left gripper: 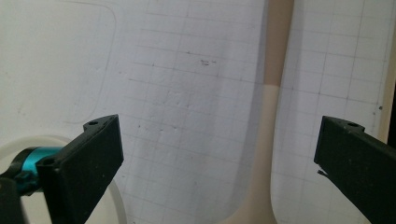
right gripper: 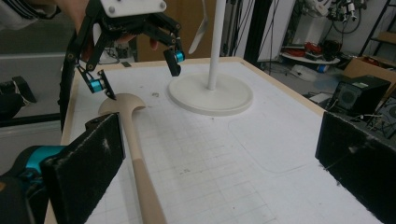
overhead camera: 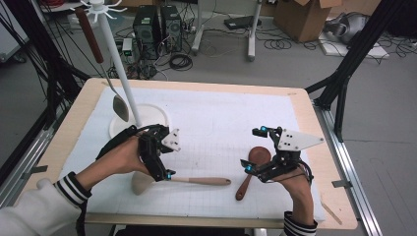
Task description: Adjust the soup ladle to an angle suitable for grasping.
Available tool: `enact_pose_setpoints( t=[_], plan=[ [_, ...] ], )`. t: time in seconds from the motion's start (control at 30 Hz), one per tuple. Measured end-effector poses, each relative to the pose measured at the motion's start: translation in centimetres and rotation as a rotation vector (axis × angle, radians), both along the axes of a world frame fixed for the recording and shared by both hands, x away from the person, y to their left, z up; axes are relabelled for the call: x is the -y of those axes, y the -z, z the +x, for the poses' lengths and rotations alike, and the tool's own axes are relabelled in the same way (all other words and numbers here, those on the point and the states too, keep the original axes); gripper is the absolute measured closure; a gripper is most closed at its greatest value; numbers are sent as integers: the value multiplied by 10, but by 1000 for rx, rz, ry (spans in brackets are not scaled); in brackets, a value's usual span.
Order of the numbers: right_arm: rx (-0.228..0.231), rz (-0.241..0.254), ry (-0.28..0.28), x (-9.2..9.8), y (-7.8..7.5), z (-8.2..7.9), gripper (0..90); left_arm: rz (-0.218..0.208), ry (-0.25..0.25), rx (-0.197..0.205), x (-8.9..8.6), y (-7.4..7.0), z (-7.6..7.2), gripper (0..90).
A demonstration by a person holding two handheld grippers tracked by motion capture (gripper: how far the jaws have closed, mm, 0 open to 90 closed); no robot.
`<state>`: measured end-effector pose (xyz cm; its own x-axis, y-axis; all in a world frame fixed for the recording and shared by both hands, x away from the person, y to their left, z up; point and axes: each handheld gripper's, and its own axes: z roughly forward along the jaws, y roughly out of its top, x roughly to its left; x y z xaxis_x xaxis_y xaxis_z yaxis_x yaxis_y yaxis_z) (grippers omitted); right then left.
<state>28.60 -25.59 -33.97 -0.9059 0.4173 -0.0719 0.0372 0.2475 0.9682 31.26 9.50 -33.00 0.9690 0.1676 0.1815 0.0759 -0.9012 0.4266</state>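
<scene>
A two-tone beige spoon (overhead camera: 206, 181) lies on the white grid mat (overhead camera: 216, 118), head to the left. My left gripper (overhead camera: 158, 156) hovers open over its neck, and the handle (left gripper: 267, 135) runs up between the spread jaws of the left gripper (left gripper: 218, 135) without touching them. A dark brown wooden spoon (overhead camera: 244, 186) lies to the right, its bowl beside my open right gripper (overhead camera: 251, 147). In the right gripper view the right gripper (right gripper: 219, 144) holds nothing. It faces the beige spoon (right gripper: 135, 144) and the left gripper (right gripper: 140, 79) above the spoon's head.
A white utensil stand (overhead camera: 123, 73) rises from a round base (overhead camera: 152, 117) at the mat's back left. A metal spoon with a brown handle (overhead camera: 119, 105) hangs from it. The stand's pole (right gripper: 215, 42) and base (right gripper: 210, 95) appear ahead. Cables, computers and boxes lie on the floor beyond the table.
</scene>
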Motion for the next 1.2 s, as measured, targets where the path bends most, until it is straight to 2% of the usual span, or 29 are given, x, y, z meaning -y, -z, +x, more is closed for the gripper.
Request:
enact_pose_setpoints(
  t=[0.17, 0.27, 0.33, 0.7, 0.93, 1.2],
  plan=[
    [-6, 5, 11, 2, 1, 1, 3, 51, 39, -20, 13, 2, -1, 30],
    [-10, 9, 9, 3, 1, 1, 3, 64, 75, -43, 19, 3, -1, 115],
    [-11, 5, 11, 3, 1, 1, 4, 64, 88, -43, 22, 5, -1, 119],
    [-18, 4, 12, 2, 2, 2, 4, 136, 113, -95, 34, 23, 2, 201],
    [-19, 5, 17, 4, 3, 2, 4, 192, 110, -118, 41, 34, 0, 253],
    [-19, 5, 18, 4, 3, 2, 3, 258, 103, -169, 46, 44, 2, 306]
  ],
)
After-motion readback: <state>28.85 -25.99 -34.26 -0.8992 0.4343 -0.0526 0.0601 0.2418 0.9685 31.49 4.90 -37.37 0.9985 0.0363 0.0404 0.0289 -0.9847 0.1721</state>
